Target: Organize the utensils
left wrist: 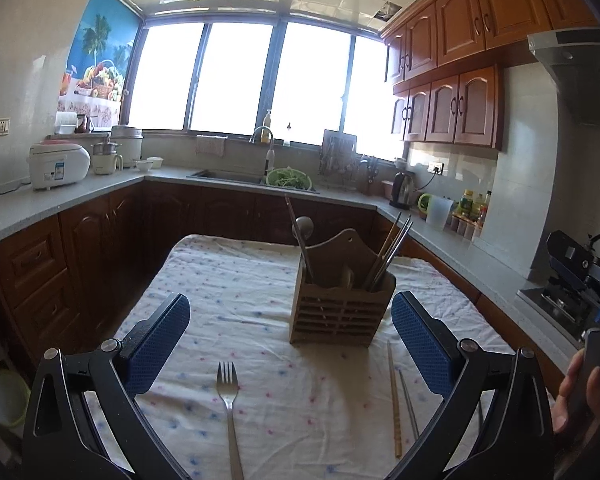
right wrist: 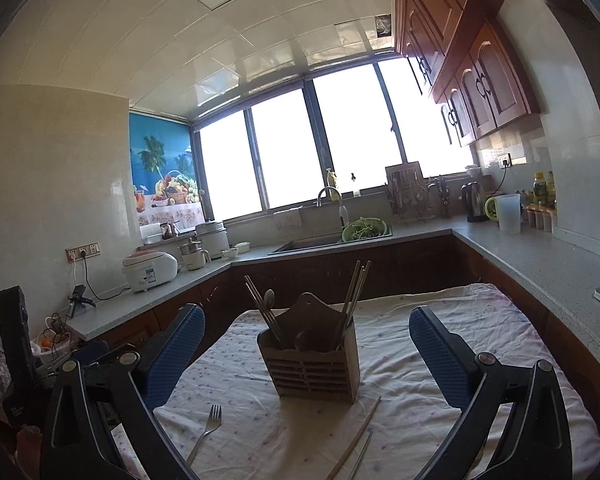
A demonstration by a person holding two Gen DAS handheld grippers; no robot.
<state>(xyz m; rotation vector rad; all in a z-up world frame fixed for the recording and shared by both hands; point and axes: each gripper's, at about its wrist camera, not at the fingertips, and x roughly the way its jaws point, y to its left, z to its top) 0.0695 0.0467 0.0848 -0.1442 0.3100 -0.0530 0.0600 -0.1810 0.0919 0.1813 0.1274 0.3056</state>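
No lettering can be read; the rice cooker (left wrist: 58, 164) label looks too blurred

Rice cooker (left wrist: 58, 164) on counter, kettle (left wrist: 403, 189) by sink (left wrist: 228, 176), greens colander (left wrist: 289, 179).

The cloth (left wrist: 260, 280) on the tabletop is white with small blue and pink dots all over. The utensil holder (left wrist: 340, 312) on it is light brown, with dark slots in the front wall. In front of the holder lies a silver fork (left wrist: 229, 400); to the right of the holder lie one pale wooden chopstick (left wrist: 394, 400) and one grey metal chopstick (left wrist: 409, 404). Inside the holder stand grey metal chopsticks (left wrist: 392, 248) and a dull silver spoon (left wrist: 302, 228). Both tools — the left tool (left wrist: 290, 344) and the right tool (right wrist: 306, 356) — have black frames and blue pads (left wrist: 160, 344) with a fine dotted texture.
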